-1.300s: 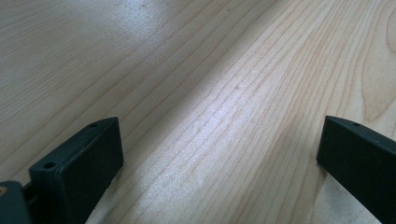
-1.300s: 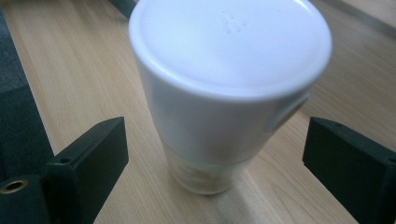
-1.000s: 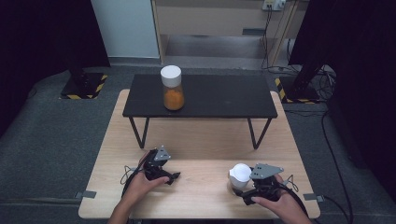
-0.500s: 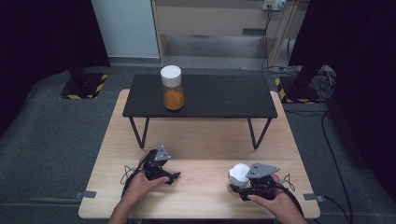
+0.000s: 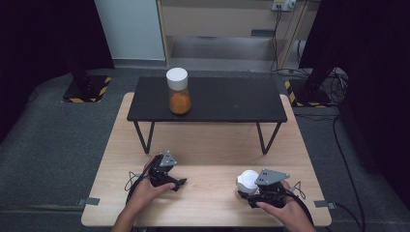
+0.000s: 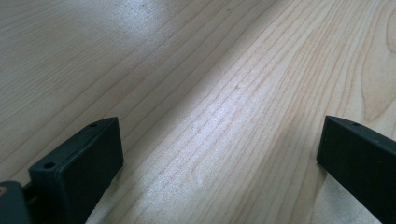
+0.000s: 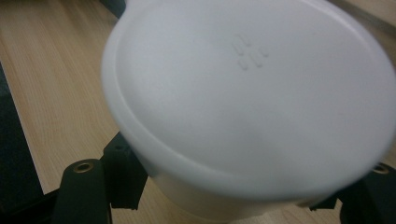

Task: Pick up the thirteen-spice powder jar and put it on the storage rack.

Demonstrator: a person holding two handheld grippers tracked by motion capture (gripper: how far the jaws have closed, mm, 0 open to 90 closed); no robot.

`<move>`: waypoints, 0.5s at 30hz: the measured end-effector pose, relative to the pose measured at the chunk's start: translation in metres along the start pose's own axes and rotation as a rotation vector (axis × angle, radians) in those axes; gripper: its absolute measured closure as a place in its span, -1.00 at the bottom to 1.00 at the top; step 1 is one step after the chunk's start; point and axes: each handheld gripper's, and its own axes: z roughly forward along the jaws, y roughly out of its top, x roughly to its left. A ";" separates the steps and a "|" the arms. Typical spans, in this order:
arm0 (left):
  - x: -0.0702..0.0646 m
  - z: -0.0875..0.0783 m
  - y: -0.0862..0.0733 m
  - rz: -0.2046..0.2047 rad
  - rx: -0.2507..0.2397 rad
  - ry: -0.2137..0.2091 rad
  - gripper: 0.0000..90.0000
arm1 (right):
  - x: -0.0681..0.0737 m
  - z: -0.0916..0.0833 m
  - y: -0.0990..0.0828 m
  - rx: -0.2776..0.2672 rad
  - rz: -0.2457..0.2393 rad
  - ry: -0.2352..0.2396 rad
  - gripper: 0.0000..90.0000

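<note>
- Our right gripper has just closed its jaws on the white lid; both pads press its sides.
- Our left gripper has its jaws wide apart over bare wood, holding nothing.
- The lid sits at the near right of the wooden table.
- The jar of orange powder stands on the far black stand, left of centre.

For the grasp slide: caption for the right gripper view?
Right gripper shut on a white-lidded container resting on the light wooden table.
</note>
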 end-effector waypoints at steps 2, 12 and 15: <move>0.000 0.000 0.000 0.000 0.000 0.000 -1.00 | 0.000 0.000 0.001 0.003 -0.004 0.003 -0.30; 0.000 0.000 0.000 0.001 0.000 0.000 -1.00 | -0.013 -0.010 0.007 -0.019 -0.021 0.042 -0.30; 0.000 0.000 0.000 0.000 0.000 0.000 -1.00 | -0.015 -0.013 0.010 -0.021 -0.032 0.039 -0.30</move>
